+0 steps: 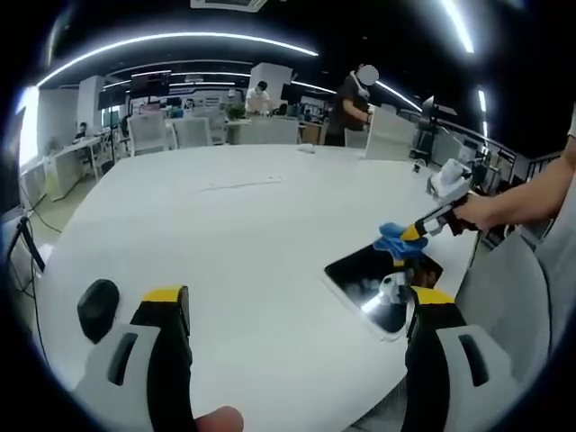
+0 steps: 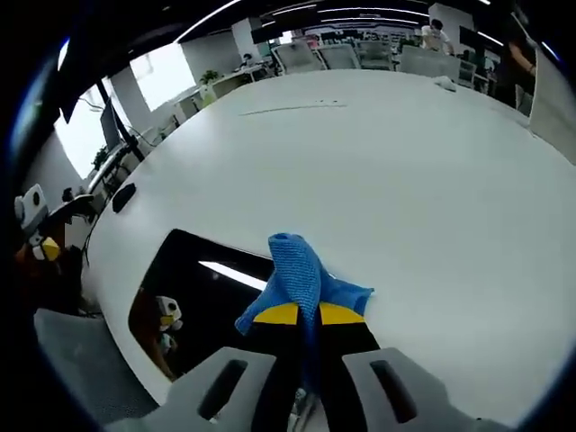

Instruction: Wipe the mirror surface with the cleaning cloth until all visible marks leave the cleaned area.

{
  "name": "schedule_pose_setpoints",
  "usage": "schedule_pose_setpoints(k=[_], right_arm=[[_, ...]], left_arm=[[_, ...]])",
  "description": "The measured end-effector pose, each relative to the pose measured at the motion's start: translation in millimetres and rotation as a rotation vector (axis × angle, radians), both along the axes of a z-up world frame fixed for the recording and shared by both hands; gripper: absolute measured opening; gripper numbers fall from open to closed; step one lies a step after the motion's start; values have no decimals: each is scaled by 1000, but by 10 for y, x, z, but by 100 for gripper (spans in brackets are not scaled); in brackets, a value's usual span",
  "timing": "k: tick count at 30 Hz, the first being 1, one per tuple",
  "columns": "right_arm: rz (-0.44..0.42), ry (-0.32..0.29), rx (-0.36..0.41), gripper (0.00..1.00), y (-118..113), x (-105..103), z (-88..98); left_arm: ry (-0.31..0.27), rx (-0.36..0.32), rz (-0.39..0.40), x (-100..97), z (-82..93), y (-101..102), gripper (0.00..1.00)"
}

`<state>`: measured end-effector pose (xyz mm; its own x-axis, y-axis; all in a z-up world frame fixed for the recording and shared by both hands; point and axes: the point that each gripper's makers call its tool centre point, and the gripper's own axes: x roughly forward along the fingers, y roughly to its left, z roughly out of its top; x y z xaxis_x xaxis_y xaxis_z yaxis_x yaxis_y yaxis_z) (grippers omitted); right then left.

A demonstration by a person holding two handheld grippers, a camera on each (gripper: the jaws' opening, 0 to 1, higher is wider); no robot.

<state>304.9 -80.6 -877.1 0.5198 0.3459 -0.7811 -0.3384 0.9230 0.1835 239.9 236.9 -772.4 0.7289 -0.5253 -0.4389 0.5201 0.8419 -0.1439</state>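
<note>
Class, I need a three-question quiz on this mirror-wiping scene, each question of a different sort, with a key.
1. True or false: the right tongs are shut on the blue cloth.
2. The mirror lies on: A) a chair B) the white table C) the floor.
3. Fill in: the left tongs are ____, holding nothing.

Key: 1 true; 2 B; 3 open.
</note>
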Motion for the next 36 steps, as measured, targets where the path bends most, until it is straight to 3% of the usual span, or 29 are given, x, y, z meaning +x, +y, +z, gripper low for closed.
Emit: schedule_pose_setpoints(k=[13,36], right_arm=[[-3,54,17,0,325,47,-11],[112,85,17,0,1284,52,-3]], left_arm=[[6,-3,-17,47,-34,-39,99],[15,-25,-48,106,-87,-21,99]])
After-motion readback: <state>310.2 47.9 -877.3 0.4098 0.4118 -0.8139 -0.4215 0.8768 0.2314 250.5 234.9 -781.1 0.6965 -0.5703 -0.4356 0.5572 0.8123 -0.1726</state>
